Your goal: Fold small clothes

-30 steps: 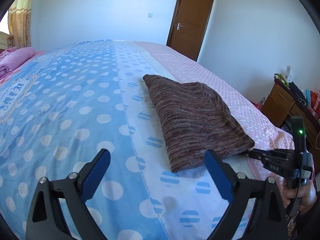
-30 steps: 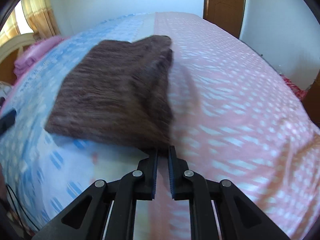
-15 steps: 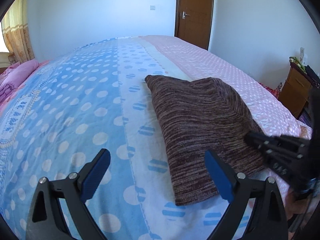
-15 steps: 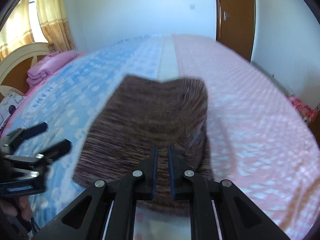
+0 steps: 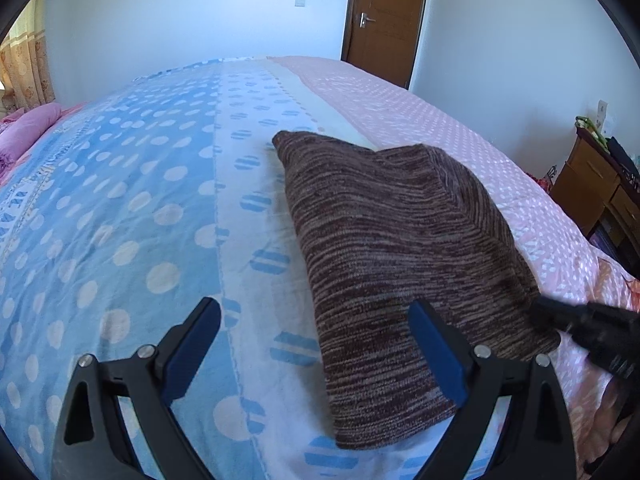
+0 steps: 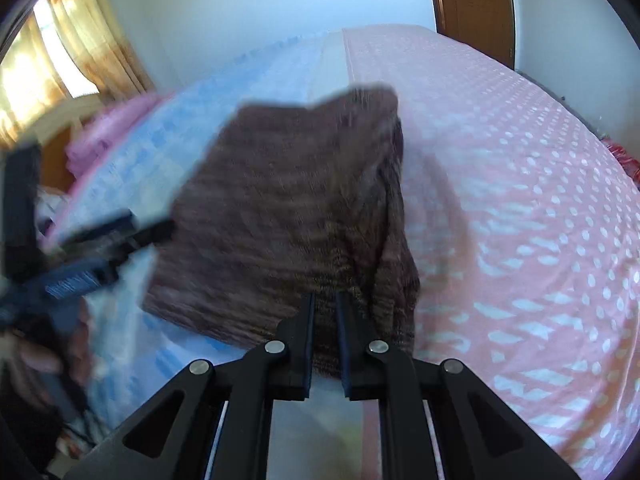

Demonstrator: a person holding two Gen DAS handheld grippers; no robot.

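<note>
A brown striped knit garment (image 5: pixel 392 256) lies folded on the bed, its right side raised in a fold. In the left wrist view my left gripper (image 5: pixel 316 344) is open and empty, its right finger over the garment's near edge. My right gripper (image 6: pixel 324 300) is shut on the garment's (image 6: pixel 288 208) near right corner and lifts it. The right gripper also shows in the left wrist view (image 5: pixel 592 332), at the garment's right corner. The left gripper shows blurred in the right wrist view (image 6: pixel 132 228), at the garment's left edge.
The bed has a blue dotted sheet (image 5: pixel 100 208) on the left and a pink dotted one (image 5: pixel 460 132) on the right. A wooden nightstand (image 5: pixel 600 188) stands right of the bed, a brown door (image 5: pixel 384 20) behind. Pink bedding (image 5: pixel 24 132) lies far left.
My right gripper has lifted the garment's near right corner and carried it up over the garment. My left gripper has moved right, closer to the garment's near edge.
</note>
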